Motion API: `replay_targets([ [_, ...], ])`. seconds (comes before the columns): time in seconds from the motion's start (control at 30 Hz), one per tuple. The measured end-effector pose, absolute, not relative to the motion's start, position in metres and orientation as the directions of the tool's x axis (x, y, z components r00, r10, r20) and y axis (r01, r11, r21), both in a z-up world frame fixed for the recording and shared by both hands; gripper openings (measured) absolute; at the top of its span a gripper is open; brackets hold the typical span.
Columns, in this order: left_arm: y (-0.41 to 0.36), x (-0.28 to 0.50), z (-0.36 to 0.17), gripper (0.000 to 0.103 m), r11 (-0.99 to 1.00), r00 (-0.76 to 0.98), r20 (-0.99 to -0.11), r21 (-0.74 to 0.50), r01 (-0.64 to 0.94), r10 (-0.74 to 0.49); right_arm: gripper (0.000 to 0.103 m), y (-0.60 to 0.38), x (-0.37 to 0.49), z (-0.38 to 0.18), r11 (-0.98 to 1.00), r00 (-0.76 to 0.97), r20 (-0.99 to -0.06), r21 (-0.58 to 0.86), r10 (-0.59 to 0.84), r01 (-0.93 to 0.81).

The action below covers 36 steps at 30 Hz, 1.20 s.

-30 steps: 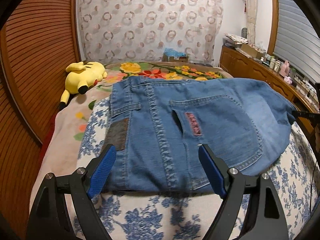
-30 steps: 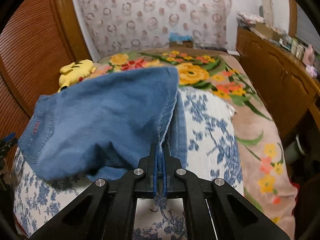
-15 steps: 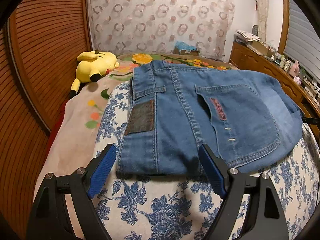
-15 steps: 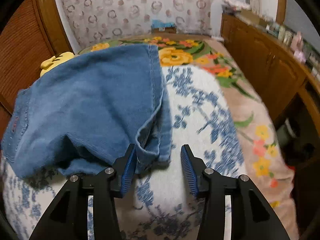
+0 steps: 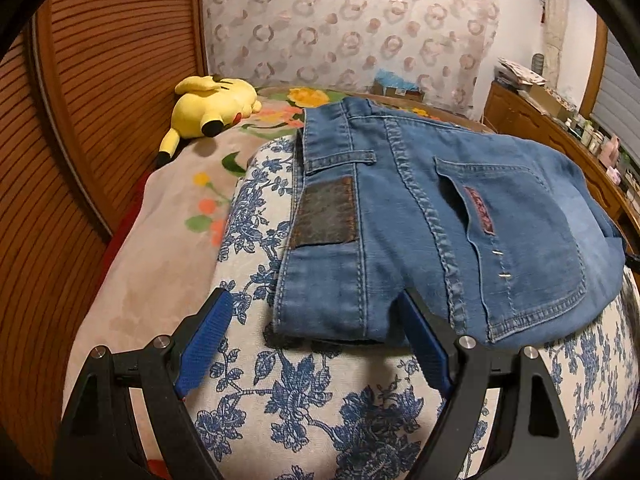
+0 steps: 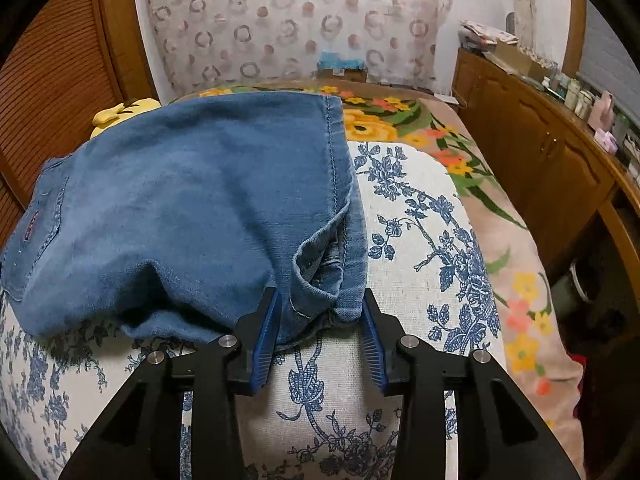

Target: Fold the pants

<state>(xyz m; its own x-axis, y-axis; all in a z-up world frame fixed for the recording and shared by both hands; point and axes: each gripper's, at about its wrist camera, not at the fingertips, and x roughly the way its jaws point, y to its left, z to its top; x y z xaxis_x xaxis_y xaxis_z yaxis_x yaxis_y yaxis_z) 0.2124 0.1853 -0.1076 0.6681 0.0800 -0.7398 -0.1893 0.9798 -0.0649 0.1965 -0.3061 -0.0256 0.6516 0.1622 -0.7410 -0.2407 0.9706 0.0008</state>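
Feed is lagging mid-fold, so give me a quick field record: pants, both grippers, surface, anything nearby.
pants: blue denim jeans, folded, back pocket up
surface: white cushion with blue flower print
left gripper: open, fingers astride the jeans' near waistband corner
right gripper: jaws just closing, not clamped, bunched hem between fingers
nearby: yellow plush toy on the floral blanket

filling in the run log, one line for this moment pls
task: fold pants | jeans: folded on cushion | left hand-held gripper: open, at waistband corner | right hand-held gripper: open, closing around hem
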Motion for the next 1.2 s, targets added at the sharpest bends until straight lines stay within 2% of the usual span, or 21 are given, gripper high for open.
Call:
replay_targets([
  [0.07, 0.189, 0.215, -0.109, 0.085, 0.975, 0.657, -0.75, -0.075, -0.208, 0.082, 0.04, -0.307, 0.195, -0.026, 0.971, 0.657, -0.736, -0.001, 0.163, -0.241],
  [0.13, 0.19, 0.217, -0.11, 0.078, 0.974, 0.657, -0.751, -0.094, -0.204, 0.065, 0.04, -0.308, 0.192, -0.025, 0.97, 0.659, -0.734, 0.001, 0.165, -0.241],
  [0.2, 0.187, 0.217, -0.108, 0.063, 0.975, 0.662, -0.746, -0.092, -0.201, 0.066, 0.039, -0.308, 0.193, -0.025, 0.97, 0.659, -0.734, 0.0, 0.165, -0.242],
  [0.23, 0.186, 0.217, -0.108, 0.059, 0.976, 0.664, -0.745, -0.095, -0.194, 0.059, 0.036, -0.308, 0.192, -0.025, 0.97, 0.659, -0.734, 0.002, 0.167, -0.243],
  [0.27, 0.184, 0.217, -0.108, 0.053, 0.978, 0.664, -0.746, -0.098, -0.185, 0.051, 0.025, -0.308, 0.192, -0.026, 0.968, 0.657, -0.733, 0.01, 0.176, -0.249],
  [0.33, 0.182, 0.219, -0.107, 0.046, 0.979, 0.662, -0.748, -0.096, -0.178, 0.047, 0.016, -0.308, 0.19, -0.022, 0.965, 0.654, -0.731, 0.027, 0.197, -0.26],
  [0.37, 0.181, 0.221, -0.107, 0.042, 0.981, 0.662, -0.748, -0.088, -0.173, 0.05, 0.015, -0.307, 0.188, -0.021, 0.965, 0.667, -0.721, 0.012, 0.19, -0.262],
  [0.5, 0.181, 0.225, -0.103, 0.013, 0.984, 0.665, -0.747, -0.114, -0.14, 0.008, 0.014, -0.306, 0.182, -0.015, 0.963, 0.693, -0.693, 0.006, 0.198, -0.269],
  [0.6, 0.177, 0.22, -0.091, 0.008, 0.986, 0.69, -0.723, -0.083, -0.145, 0.041, 0.014, -0.31, 0.177, -0.007, 0.962, 0.713, -0.671, 0.004, 0.205, -0.273],
  [0.93, 0.174, 0.177, -0.046, 0.002, 0.986, 0.776, -0.623, -0.047, -0.162, 0.098, 0.014, -0.32, 0.135, 0.017, 0.957, 0.774, -0.595, -0.03, 0.215, -0.289],
  [1.2, 0.173, 0.15, -0.05, 0.002, 0.992, 0.785, -0.619, -0.073, -0.102, 0.035, 0.014, -0.335, 0.086, 0.014, 0.957, 0.801, -0.56, -0.048, 0.212, -0.287],
])
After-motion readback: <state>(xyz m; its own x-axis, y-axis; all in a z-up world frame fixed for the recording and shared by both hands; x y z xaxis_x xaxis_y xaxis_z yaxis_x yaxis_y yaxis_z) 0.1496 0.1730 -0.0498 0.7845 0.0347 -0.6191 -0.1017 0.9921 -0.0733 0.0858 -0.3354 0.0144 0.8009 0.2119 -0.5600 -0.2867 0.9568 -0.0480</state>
